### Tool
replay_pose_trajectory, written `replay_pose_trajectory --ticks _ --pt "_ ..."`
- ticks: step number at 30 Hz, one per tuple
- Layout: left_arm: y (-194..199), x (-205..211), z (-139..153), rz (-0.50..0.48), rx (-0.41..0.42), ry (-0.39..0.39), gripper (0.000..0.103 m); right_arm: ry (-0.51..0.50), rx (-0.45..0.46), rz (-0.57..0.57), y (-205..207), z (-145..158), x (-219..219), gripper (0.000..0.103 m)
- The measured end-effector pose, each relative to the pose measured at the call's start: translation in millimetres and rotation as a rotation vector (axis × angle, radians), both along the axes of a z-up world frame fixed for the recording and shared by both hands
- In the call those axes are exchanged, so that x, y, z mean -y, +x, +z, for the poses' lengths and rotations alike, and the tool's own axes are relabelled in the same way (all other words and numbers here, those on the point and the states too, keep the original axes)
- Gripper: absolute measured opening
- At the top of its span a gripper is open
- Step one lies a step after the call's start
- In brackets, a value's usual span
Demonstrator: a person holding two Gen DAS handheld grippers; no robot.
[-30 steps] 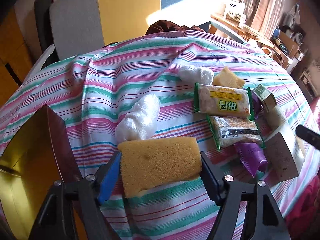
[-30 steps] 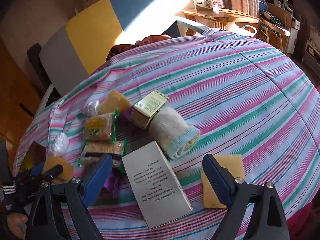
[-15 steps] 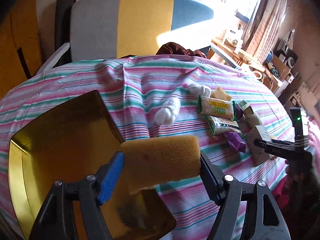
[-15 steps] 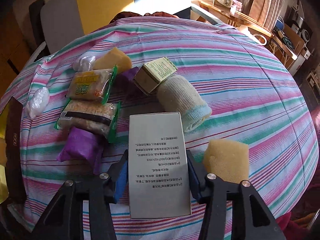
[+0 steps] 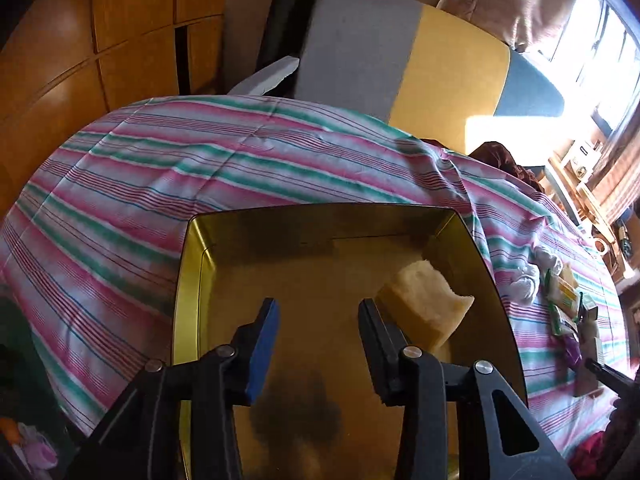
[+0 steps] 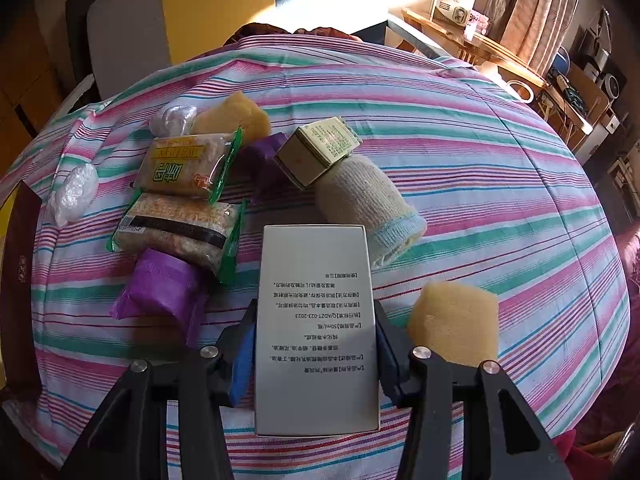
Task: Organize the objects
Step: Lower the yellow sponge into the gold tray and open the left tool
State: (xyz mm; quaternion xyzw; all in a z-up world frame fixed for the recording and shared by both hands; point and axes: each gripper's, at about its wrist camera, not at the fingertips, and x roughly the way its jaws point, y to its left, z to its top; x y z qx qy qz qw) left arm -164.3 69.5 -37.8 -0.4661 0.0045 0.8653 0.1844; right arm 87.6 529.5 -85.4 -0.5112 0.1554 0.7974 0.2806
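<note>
My left gripper point(image 5: 318, 308) hangs over the gold tray point(image 5: 192, 280), its jaws closing with nothing between them. A yellow sponge point(image 5: 424, 308) is inside the tray, just outside the right finger and near the tray's right wall. In the right wrist view my right gripper point(image 6: 316, 312) is shut on the sides of a grey box point(image 6: 314, 264) with printed text. The box lies on the striped tablecloth point(image 6: 480, 184). Another yellow sponge point(image 6: 456, 320) rests just right of that gripper.
Beyond the box lie a rolled cloth point(image 6: 368, 204), a small green-topped box point(image 6: 320, 150), two snack packets point(image 6: 188, 164), a purple packet point(image 6: 160, 292), a third sponge point(image 6: 232, 116) and white plastic bundles point(image 6: 74, 192). The tray's dark wall point(image 6: 20, 260) is at the left edge. A chair point(image 5: 360, 60) stands behind the table.
My left gripper swung left from the table to over the tray and let go of the sponge, which now sits in the tray. My right gripper closed on the grey box.
</note>
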Motion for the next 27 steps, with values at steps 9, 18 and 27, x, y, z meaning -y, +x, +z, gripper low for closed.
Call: replay_pose_trajectory --ticks 9,18,27 --pt "21.1 -59.9 -35.2 -0.134 0.069 -0.035 0.041 0.032 0.0 -0.01 2.3 2.1 0.5 0.05" --pt "-8.7 -110.8 -55.0 -0.131 0.064 -0.101 0.041 0.081 -0.118 -0.039 10.7 23.9 -0.3 0.05" --pt "9.8 -89.4 -19.1 -0.147 0.004 -0.023 0.048 0.125 -0.26 0.038 8.5 57.1 24.5 0.05"
